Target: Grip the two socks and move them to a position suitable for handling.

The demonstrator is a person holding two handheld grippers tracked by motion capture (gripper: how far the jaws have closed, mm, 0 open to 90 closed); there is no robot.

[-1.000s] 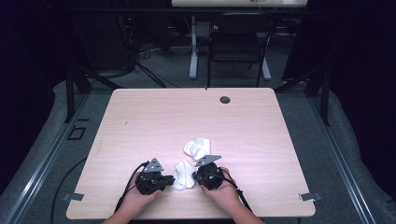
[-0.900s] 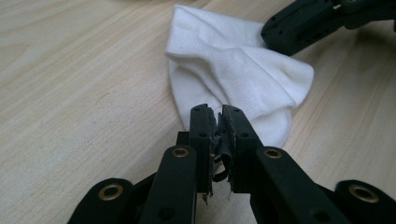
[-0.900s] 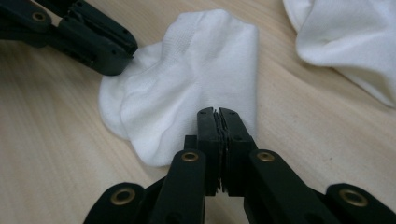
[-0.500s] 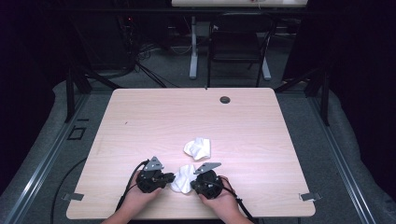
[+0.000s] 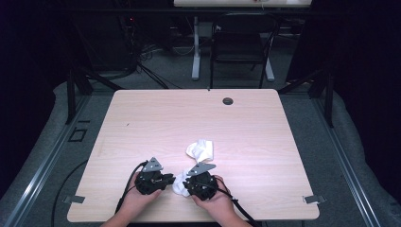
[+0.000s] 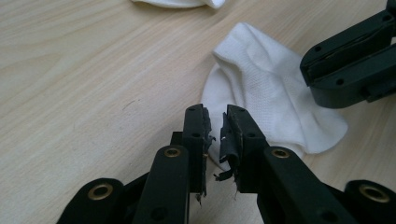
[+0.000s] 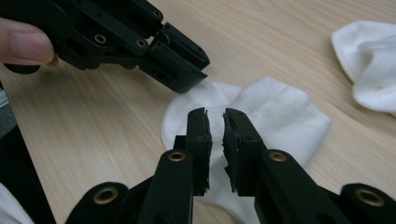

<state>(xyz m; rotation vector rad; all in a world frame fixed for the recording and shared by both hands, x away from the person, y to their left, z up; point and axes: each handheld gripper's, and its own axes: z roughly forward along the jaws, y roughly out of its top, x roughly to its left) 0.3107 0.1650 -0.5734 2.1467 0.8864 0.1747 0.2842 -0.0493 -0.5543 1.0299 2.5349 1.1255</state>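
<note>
A small white sock [image 6: 275, 107] lies flat on the wooden desk [image 5: 156, 118], near its front edge, between two hand-held tools. The left tool [image 6: 215, 122] and right tool [image 7: 215, 125] each show a narrow gap, having just been easing apart — nothing is pinched in either. The sock looks soft, light and limp; it would bunch and drape, so its ribbed cuff edge seems the best hold. Count: two white socks — the second sock [image 5: 200, 150] sits crumpled just beyond the first — and two tools.

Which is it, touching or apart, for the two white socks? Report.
Apart. The right gripper view shows bare table between the near sock and the far sock.
</note>
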